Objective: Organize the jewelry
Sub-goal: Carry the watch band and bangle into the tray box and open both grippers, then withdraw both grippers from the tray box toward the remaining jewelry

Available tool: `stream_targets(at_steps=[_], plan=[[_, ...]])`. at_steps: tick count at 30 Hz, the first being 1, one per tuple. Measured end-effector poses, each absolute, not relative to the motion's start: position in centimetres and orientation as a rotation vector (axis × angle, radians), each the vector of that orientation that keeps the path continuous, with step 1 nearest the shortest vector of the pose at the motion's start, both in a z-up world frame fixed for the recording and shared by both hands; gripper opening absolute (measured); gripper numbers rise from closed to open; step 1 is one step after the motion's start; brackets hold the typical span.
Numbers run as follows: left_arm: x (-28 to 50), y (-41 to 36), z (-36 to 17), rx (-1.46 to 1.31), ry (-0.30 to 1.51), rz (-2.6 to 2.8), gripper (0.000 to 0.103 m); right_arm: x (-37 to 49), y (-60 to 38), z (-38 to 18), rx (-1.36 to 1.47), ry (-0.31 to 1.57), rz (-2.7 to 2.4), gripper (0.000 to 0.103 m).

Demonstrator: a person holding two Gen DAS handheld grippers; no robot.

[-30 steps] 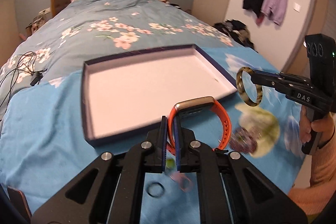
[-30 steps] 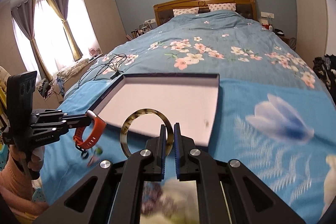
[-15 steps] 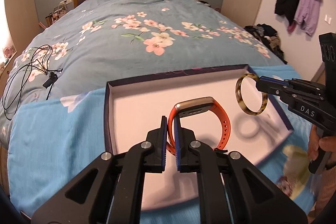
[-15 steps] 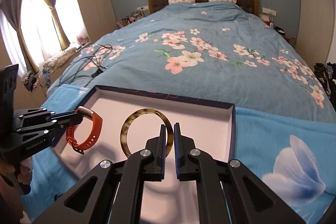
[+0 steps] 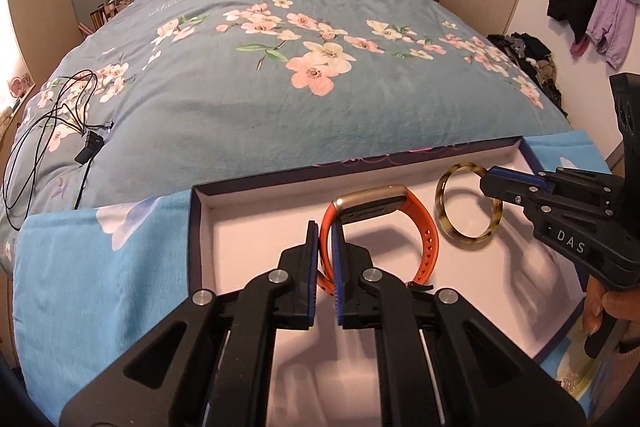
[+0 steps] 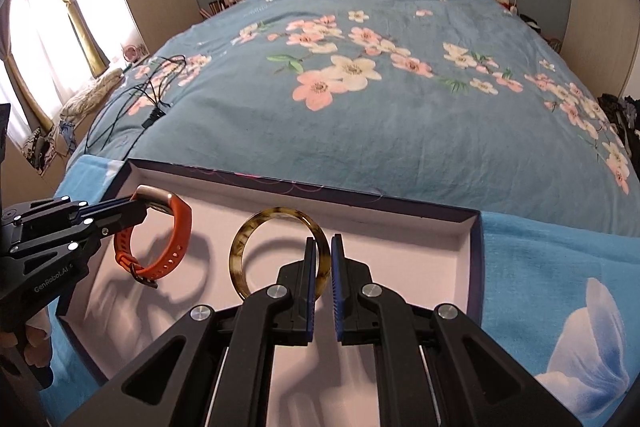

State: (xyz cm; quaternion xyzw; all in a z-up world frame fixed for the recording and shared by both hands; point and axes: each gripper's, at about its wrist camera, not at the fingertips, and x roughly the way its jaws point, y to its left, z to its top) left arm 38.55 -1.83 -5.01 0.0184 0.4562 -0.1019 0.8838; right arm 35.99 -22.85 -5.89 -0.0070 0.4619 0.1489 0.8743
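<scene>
Beneath both tools now lies the shallow white-lined box (image 5: 256, 227), not bedspread: left tool (image 5: 325, 247) clamps the orange rubber watch band (image 5: 420, 227), right tool (image 6: 320, 259) the mottled tortoiseshell bangle (image 6: 256, 227), ready for release.

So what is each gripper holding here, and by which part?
Left gripper: orange watch band, pinched on its strap beside the face. Right gripper: tortoiseshell bangle, pinched across its rim.

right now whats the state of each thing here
left tool: shut on orange watch band
right tool: shut on tortoiseshell bangle
orange watch band: held over the box
tortoiseshell bangle: held upright over the box
box: open on the bed, nothing lying inside
</scene>
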Motion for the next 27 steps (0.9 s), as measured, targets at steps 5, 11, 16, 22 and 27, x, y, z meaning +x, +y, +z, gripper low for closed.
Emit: stream_targets(at_steps=[5,11,16,22,27], plan=[[40.0,-1.9,-6.0,0.035,0.983,-0.195,0.007,36.9,-22.9,-6.3,0.010,0.997,0.295,0.006],[41.2,-2.2,-7.1,0.036,1.024,-0.174,0.007,37.2,-23.2,-6.4,0.047,0.996,0.277,0.009],[41.5,-1.8,-7.6,-0.007,1.046,-0.182,0.014,36.3,-23.7,-5.2,0.063,0.941,0.286,0.013],[38.5,-0.9,-5.8,-0.001,0.926,-0.178,0.041,30.9,-24.6,-1.5,0.023,0.785,0.377,0.043],[33.4,-0.1,-2.5,0.013,0.772,-0.197,0.048,24.9,-25.2,-0.2,-0.072,0.711,0.458,0.046]])
